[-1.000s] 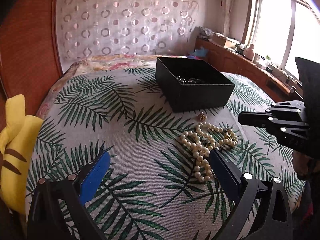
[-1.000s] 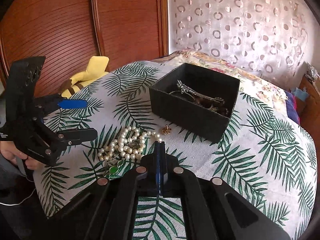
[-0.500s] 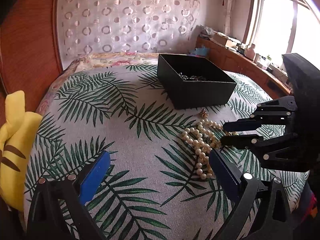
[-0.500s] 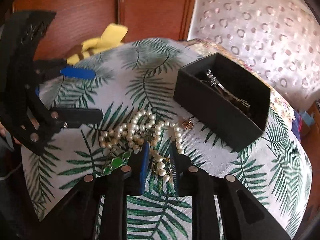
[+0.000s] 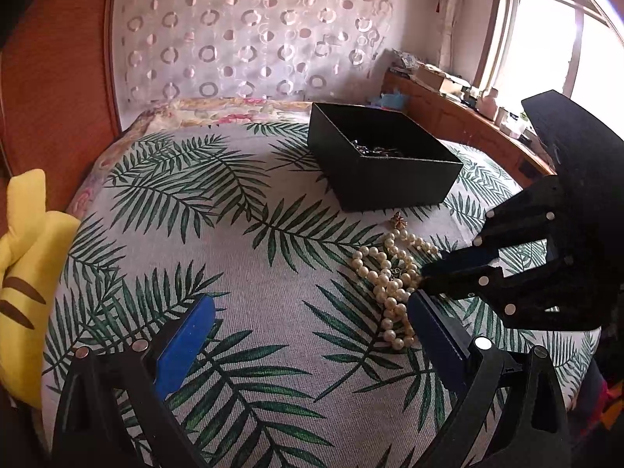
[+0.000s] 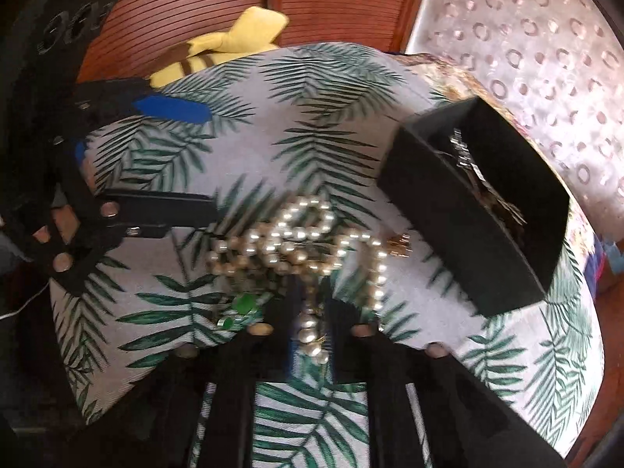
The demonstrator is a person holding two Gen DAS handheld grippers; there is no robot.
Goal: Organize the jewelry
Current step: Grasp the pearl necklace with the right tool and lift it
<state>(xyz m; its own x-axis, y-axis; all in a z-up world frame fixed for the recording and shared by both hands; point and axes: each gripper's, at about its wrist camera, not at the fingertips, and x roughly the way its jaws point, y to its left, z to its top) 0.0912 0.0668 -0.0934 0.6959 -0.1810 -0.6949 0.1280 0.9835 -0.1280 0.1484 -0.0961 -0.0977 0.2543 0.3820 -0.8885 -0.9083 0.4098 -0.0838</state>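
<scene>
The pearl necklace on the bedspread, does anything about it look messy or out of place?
Yes. The pearl necklace lies in a tangled heap on the leaf-print bedspread, outside the black box that already holds other jewelry. A small gold piece sits loose between heap and box.

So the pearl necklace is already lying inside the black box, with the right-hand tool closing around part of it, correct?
Not quite. The pearl necklace lies on the leaf-print cloth in front of the black box, not inside it, as the left wrist view shows. The right gripper is indeed closing, a strand between its fingers.
</scene>
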